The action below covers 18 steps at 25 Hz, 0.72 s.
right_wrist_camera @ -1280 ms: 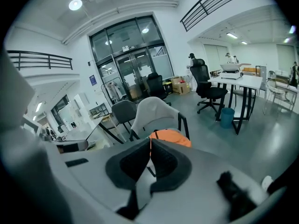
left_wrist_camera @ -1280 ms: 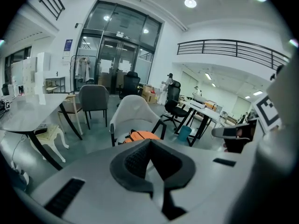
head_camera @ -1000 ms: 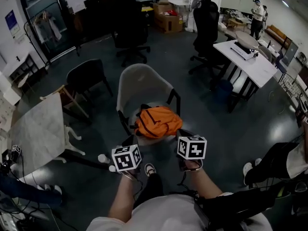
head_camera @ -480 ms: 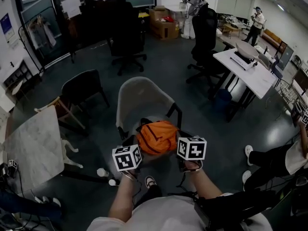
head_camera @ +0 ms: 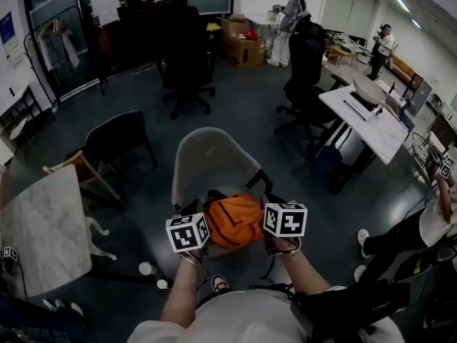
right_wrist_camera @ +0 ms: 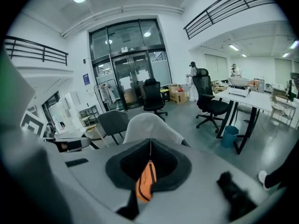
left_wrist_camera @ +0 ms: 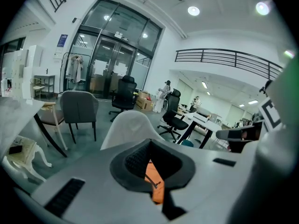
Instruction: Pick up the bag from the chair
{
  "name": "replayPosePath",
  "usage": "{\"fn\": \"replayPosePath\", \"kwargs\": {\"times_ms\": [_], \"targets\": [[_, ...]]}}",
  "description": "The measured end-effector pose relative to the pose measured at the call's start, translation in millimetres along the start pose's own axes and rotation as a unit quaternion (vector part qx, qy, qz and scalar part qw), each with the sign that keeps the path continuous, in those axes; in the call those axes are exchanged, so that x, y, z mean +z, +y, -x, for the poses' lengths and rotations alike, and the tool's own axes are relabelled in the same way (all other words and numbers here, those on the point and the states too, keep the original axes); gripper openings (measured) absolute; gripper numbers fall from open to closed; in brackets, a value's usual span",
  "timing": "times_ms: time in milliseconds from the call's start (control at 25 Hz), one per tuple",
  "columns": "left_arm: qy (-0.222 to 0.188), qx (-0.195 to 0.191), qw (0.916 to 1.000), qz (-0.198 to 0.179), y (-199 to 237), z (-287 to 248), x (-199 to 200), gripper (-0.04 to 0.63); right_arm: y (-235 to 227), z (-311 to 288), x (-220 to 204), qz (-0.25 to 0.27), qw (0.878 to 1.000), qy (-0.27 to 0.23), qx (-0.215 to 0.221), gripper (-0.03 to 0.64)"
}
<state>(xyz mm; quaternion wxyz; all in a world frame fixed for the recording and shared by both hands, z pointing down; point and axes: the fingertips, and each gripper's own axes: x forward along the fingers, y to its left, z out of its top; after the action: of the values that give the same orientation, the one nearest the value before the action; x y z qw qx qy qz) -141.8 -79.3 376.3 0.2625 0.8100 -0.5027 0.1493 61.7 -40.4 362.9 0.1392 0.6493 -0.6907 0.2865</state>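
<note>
Orange fabric bag (head_camera: 234,220) with black straps: lay slumped on the seat of the pale shell-backed chair (head_camera: 207,156) with dark legs, directly between the two tongs in the head view. Left gripper (left_wrist_camera: 150,146): jaws pressed together, orange showing only through the gap beneath them. Right gripper (right_wrist_camera: 150,149): likewise closed, nothing evidently pinched. Progress, as judged: tongs brought up to the bag, bag apparently neither gripped nor lifted. Remaining: spreading of jaws, closing on fabric or strap, lift clear of seat.
</note>
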Motion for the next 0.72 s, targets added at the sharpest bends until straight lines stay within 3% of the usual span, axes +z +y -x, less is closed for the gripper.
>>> {"fn": "replayPosePath", "kwargs": {"times_ms": [320,720], "targets": [[0.002,0.0,1.0,-0.003,21,-40,33,0.013,-2,-42,27,-0.005,1.0,-0.003,-0.008,0.032],[0.038,0.024,0.999,-0.003,26,-68,15,0.013,-24,-79,12,-0.004,1.0,0.025,-0.005,0.032]]}}
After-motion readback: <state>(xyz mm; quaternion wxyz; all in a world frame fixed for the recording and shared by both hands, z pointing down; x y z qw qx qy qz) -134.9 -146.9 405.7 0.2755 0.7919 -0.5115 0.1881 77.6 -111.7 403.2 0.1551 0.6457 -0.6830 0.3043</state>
